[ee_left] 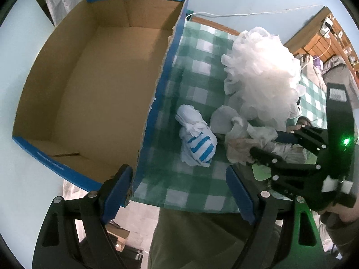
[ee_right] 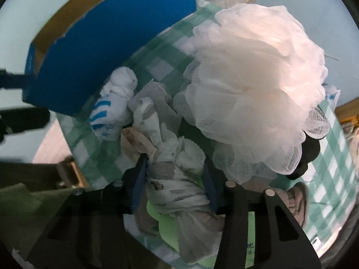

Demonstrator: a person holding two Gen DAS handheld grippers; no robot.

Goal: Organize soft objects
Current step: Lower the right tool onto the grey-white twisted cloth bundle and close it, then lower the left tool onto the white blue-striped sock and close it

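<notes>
Right hand-held gripper (ee_right: 175,174) clenches a knotted white plastic bag (ee_right: 179,190) beside the mesh pouf (ee_right: 253,85); left hand-held gripper (ee_left: 179,192) gapes open.

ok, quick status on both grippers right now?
Left gripper: open, holding nothing, its left finger by the cardboard box corner.
Right gripper: shut on a knotted grey-and-white cloth bundle, beside the white mesh bath pouf.

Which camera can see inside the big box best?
The left wrist view. It looks down into the open box, showing its brown floor and walls with nothing inside. The right wrist view shows only the box's blue outer side and a strip of rim.
</notes>
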